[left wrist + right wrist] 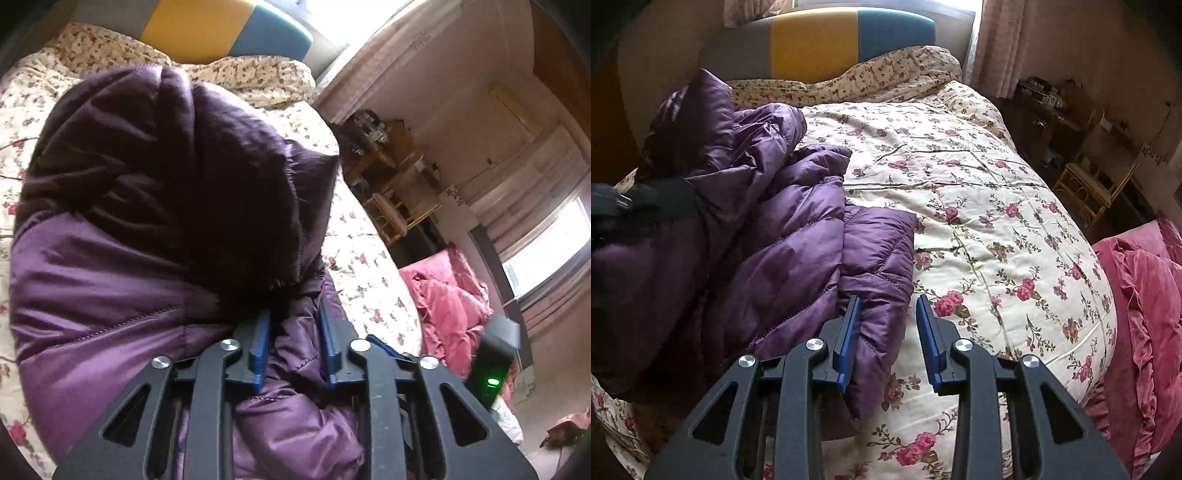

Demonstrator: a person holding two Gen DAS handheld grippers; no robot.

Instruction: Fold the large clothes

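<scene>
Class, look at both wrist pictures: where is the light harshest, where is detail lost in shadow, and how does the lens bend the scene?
Left wrist view: the window is blown out white, the jacket top falls into near-black shadow, walls curve, corners vignette. Right wrist view: light is more even on the quilt, though the window behind the headboard glares and the bed edges bow.

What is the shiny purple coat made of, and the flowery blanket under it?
The purple coat looks like slick nylon or polyester, puffy with filling: it gleams and has stitched quilt lines. The flowery blanket looks like matte printed cotton, softly padded, though that is a guess.
</scene>
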